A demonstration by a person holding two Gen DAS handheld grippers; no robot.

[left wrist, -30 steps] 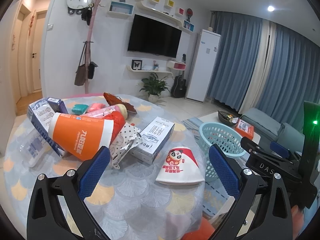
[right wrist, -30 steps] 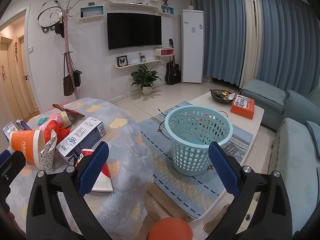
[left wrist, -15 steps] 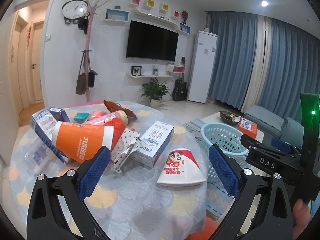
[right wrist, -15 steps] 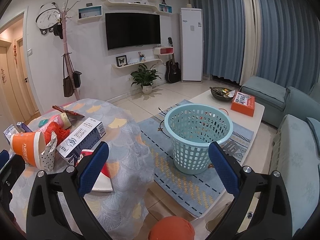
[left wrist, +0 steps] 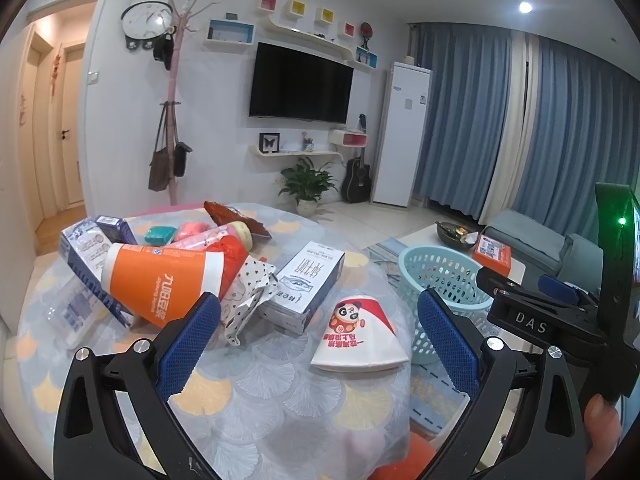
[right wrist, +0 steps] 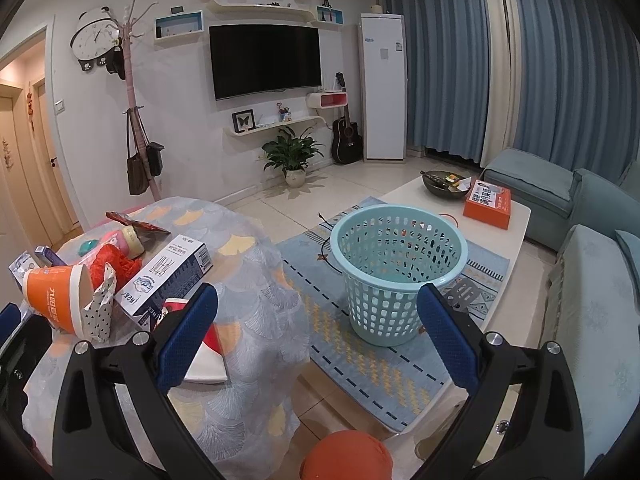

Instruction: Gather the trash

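A: Grippers?

B: Left gripper (left wrist: 318,338) spread wide, nothing between the blue pads, poised above the near part of the round table (left wrist: 280,412). Right gripper (right wrist: 316,338) equally wide, empty, out past the table's right edge, over the rug (right wrist: 384,364).

A: Trash, near to far?

B: Nearest, a flattened white-and-red panda cup (left wrist: 360,338) on the table's right side, lying in the gap between the left gripper's fingers as seen from its camera. Behind it a milk carton (left wrist: 306,286) on its side. Left of that, polka-dot paper (left wrist: 248,296), touching a tipped orange cup (left wrist: 160,280). Further back: a red mesh wad (left wrist: 234,252), blue boxes (left wrist: 86,250), a brown wrapper (left wrist: 236,218) at the far edge.

A: Basket?

B: Light-blue basket (right wrist: 400,272) upright on the rug, right of the table, well apart from it. Coffee table (right wrist: 516,220) behind, with an orange box (right wrist: 488,204).
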